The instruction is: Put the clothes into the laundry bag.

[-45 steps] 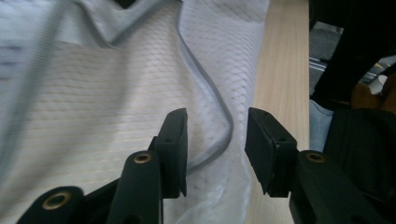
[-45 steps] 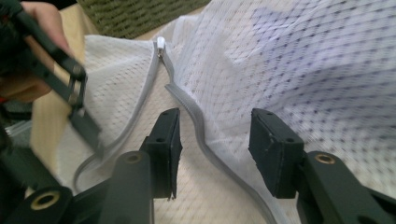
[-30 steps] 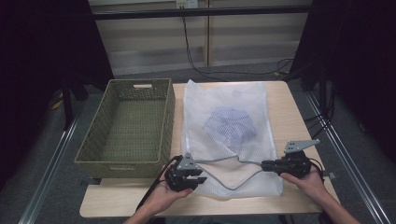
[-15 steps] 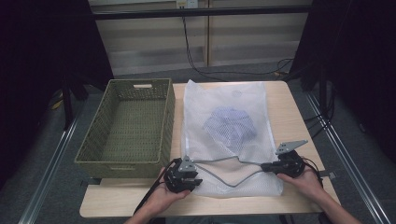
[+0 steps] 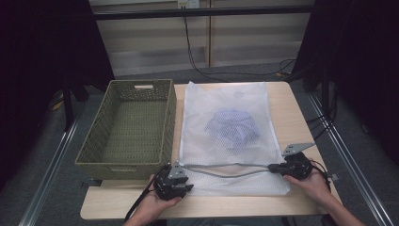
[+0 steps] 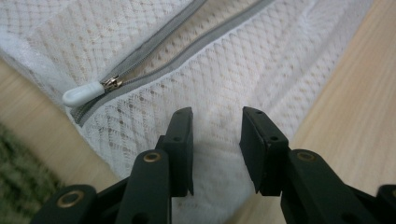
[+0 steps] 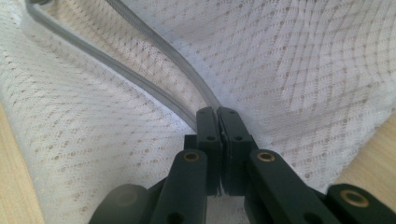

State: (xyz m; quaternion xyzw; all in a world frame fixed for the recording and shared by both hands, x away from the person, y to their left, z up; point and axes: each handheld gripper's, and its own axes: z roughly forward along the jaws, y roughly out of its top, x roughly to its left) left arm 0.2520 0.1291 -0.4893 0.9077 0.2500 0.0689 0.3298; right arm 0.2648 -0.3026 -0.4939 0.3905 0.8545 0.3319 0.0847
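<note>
A white mesh laundry bag [image 5: 226, 101] lies flat on the table with a bluish garment [image 5: 233, 127] inside. Its grey zipper [image 5: 226, 169] runs along the near edge and gapes partly open. My left gripper [image 5: 181, 181] sits at the zipper's left end. Its jaws stand open [image 6: 217, 116] just over the mesh, with the white zipper pull [image 6: 84, 93] a little ahead and to their left. My right gripper [image 5: 273, 167] is at the zipper's right end, shut [image 7: 217, 112] on the bag's mesh where the two zipper tapes meet.
A green woven basket [image 5: 94, 162] stands empty to the left of the bag, close to my left hand. The wooden table [image 5: 301, 108] shows bare to the right of the bag and along its front edge. Cables trail on the floor behind.
My left gripper has slid a little to the left and towards the table's near edge. The right hand has stayed in place.
</note>
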